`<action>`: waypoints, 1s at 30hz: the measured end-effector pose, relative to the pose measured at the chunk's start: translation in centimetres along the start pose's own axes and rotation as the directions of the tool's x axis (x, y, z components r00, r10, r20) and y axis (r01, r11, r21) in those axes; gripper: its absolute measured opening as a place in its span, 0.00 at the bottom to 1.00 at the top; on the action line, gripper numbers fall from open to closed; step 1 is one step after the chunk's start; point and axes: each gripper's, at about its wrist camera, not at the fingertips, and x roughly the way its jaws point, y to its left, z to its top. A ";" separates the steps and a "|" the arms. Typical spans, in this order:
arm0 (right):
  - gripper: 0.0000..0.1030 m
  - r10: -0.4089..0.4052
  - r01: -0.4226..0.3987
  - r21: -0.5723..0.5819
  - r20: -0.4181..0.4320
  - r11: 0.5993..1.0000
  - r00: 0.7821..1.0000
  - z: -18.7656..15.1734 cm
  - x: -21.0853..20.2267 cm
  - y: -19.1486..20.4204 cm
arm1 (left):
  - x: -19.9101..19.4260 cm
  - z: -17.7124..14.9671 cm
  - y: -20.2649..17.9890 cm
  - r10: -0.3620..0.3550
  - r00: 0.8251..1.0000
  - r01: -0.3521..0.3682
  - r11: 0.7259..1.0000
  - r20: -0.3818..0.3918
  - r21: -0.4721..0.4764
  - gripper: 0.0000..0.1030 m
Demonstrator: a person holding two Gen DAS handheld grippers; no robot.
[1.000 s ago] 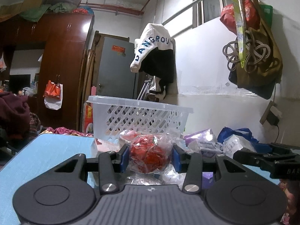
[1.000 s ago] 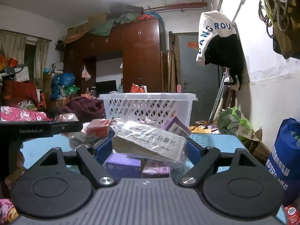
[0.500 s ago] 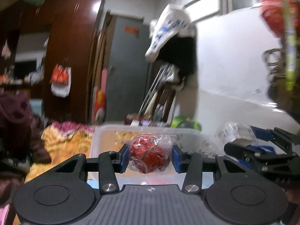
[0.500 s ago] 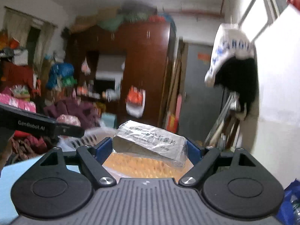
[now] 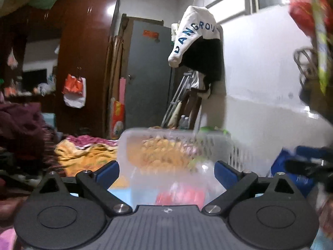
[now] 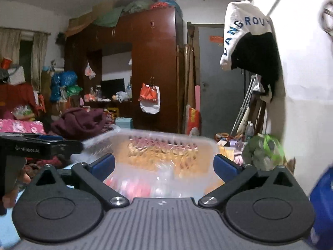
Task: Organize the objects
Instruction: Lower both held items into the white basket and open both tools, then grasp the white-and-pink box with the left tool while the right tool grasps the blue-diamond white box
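Basket [image 5: 212,143] time: the white plastic basket with holes in its sides sits right in front of both grippers, and it looks blurry because things are moving fast.

The left gripper [image 5: 166,169] has its blue fingers [image 5: 108,171] spreading apart. A red packet in a clear bag [image 5: 180,193] shows low between them, but the pads are not touching it. It seems to be dropping out of the grip, down toward the basket (the blur makes it hard to say if it has landed yet).

The right gripper [image 6: 164,166] is letting go too. Its jaws are opening wide, and a crinkly clear bag [image 6: 164,177] with something pink under it [image 6: 133,187] floats loose between them, touching neither pad. It is over the near edge of the basket [image 6: 158,137].

So this part of the tidy-up looks nearly done: two things are let go at the basket. I cannot see the blue table well from here, so I cannot tell how many more things are left to pick up. My guess is that more trips are still needed.
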 end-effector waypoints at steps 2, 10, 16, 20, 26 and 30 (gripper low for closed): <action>1.00 0.009 -0.009 0.001 0.016 1.000 1.000 -2.9 -2.8 -0.4 | -2.8 -3.1 -0.3 -0.005 1.000 0.004 0.999 0.026 0.041 0.96; 1.00 0.034 -0.033 0.114 -0.007 0.993 0.999 -9.4 -5.1 -0.2 | -4.6 -8.1 -0.2 0.036 0.999 -0.037 0.998 0.015 0.059 0.96; 1.00 -0.022 0.022 0.021 -0.020 1.000 1.000 -8.2 -2.9 2.2 | -4.3 -8.0 -0.6 0.043 0.999 -0.041 0.994 -0.016 0.099 0.96; 1.00 -0.055 0.056 0.007 -0.032 0.998 0.998 -8.1 -2.4 2.6 | -4.1 -8.4 -1.3 0.071 0.997 -0.066 0.988 -0.031 0.142 0.96; 0.96 -0.055 0.055 0.006 -0.054 0.998 0.997 -8.6 -2.3 3.1 | -3.3 -8.5 -2.0 0.139 0.989 -0.126 0.976 -0.058 0.177 0.96; 0.92 -0.041 0.042 0.007 -0.083 0.999 0.996 -8.7 -1.9 3.2 | -2.7 -8.4 -2.7 0.187 0.980 -0.168 0.963 -0.070 0.212 0.96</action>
